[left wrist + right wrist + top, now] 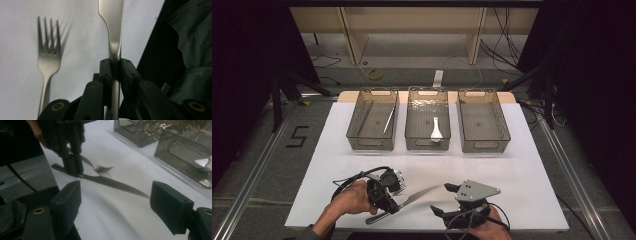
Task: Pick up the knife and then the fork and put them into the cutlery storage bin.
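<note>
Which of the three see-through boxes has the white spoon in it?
The middle bin holds the white spoon. The left bin has a thin metal piece, and the right bin looks empty.

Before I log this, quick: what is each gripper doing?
Left gripper: shut on the knife.
Right gripper: open, holding nothing.

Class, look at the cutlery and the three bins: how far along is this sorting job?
Done: a chopstick-like stick lies in the left bin and a white spoon in the middle bin. In hand: the left claw grips a knife. Left: a fork on the table, the right bin empty, the right claw open.
</note>
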`<state>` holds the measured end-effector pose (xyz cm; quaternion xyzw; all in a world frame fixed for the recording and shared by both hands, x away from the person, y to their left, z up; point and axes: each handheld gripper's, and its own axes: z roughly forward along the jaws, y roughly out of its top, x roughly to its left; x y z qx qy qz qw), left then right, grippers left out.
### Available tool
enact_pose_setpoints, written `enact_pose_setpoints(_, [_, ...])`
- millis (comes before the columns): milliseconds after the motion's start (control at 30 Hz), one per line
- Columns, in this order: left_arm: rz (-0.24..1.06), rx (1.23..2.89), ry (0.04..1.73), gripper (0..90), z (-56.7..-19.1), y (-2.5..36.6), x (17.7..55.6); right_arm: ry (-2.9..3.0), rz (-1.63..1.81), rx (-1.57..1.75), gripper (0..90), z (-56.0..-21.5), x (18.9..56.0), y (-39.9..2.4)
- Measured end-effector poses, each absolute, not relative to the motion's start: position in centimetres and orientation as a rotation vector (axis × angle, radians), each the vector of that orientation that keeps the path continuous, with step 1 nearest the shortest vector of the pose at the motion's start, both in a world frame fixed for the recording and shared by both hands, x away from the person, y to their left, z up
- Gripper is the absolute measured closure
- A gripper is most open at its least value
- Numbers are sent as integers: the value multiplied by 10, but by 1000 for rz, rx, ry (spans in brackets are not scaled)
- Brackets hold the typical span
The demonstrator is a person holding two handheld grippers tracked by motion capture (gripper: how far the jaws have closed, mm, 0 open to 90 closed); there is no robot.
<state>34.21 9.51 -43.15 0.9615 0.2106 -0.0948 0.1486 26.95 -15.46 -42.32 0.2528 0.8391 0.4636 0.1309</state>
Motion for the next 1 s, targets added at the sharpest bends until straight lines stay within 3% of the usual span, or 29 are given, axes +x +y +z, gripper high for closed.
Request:
enact_pose_setpoints(500, [-338, 2834, 491, 799, -431, 58, 348, 2526, 1059, 407, 304, -440, 259, -117])
enact_pose_setpoints(1000, [-378, 2866, 438, 799, -427, 43, 346, 2513, 796, 119, 466, -458, 260, -97])
